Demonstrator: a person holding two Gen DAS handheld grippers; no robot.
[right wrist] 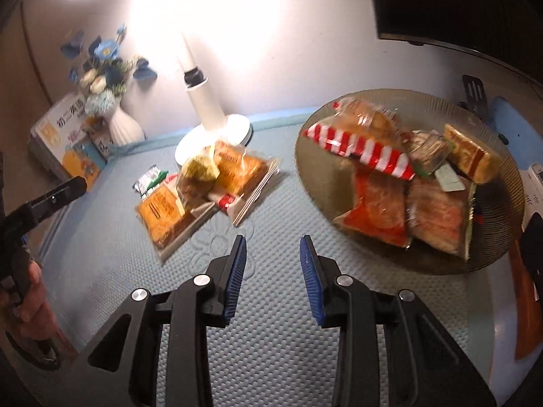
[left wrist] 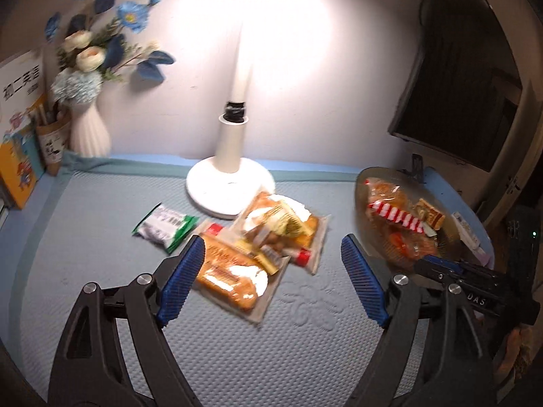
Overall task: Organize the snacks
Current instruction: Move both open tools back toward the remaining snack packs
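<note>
A pile of clear-wrapped pastry packs (left wrist: 258,247) (right wrist: 203,183) lies on the blue mat in front of the lamp. A green-and-white packet (left wrist: 164,227) (right wrist: 149,179) sits to the pile's left. A smoky glass plate (left wrist: 364,183) (right wrist: 502,237) on the right holds several snacks, among them a red-and-white striped pack (left wrist: 397,215) (right wrist: 359,146). My left gripper (left wrist: 273,251) hangs open just short of the pile, nothing between its fingers. My right gripper (right wrist: 273,247) is open over bare mat, left of the plate. In the right wrist view the left gripper (right wrist: 68,188) shows at the left edge.
A white desk lamp (left wrist: 230,176) (right wrist: 217,125) stands at the back, glaring on the wall. A white vase of blue flowers (left wrist: 90,129) (right wrist: 124,125), a cup and books (left wrist: 17,166) fill the back left corner. A dark monitor (left wrist: 458,101) hangs at the right.
</note>
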